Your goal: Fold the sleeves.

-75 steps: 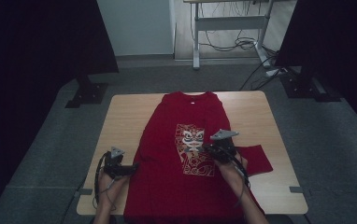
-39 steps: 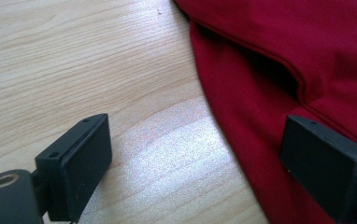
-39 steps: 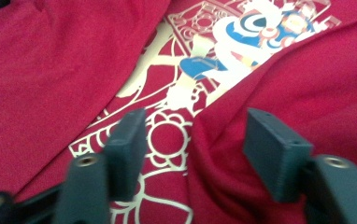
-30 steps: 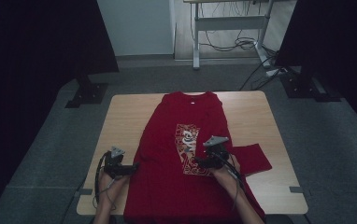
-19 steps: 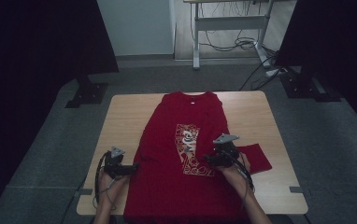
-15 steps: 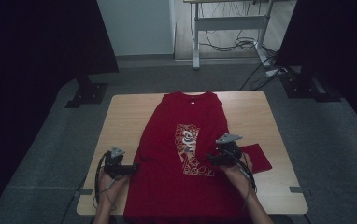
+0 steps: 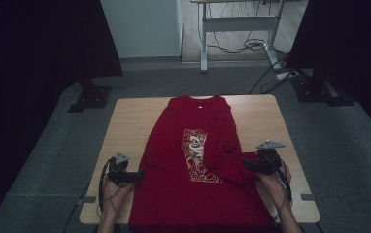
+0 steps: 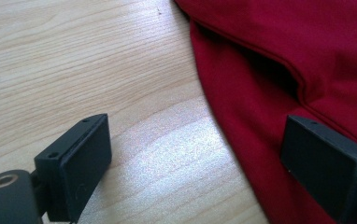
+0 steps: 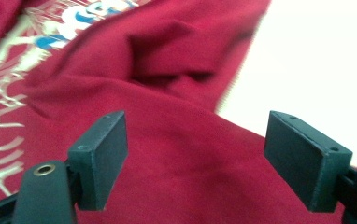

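A red T-shirt (image 7: 193,145) with a white and blue print (image 7: 198,158) lies flat on the wooden table (image 7: 130,121), collar at the far end and hem over the near edge. My left gripper (image 7: 137,175) rests on the bare wood at the shirt's left edge, jaws open; in the left gripper view one pad (image 8: 85,161) is over wood and the other over red cloth (image 8: 279,70). My right gripper (image 7: 246,163) hovers at the shirt's right edge over the sleeve, open, with rumpled red fabric (image 9: 186,60) below and nothing between its jaws.
Bare wood runs down both sides of the shirt. A metal desk frame (image 7: 205,39) and cables (image 7: 251,46) stand on the floor beyond the table. Black stands (image 7: 89,94) flank the far corners, and dark curtains hang on both sides.
My right gripper has slid rightward from the print area to the shirt's right edge, jaws still open. The left gripper and the shirt's left side have not moved.
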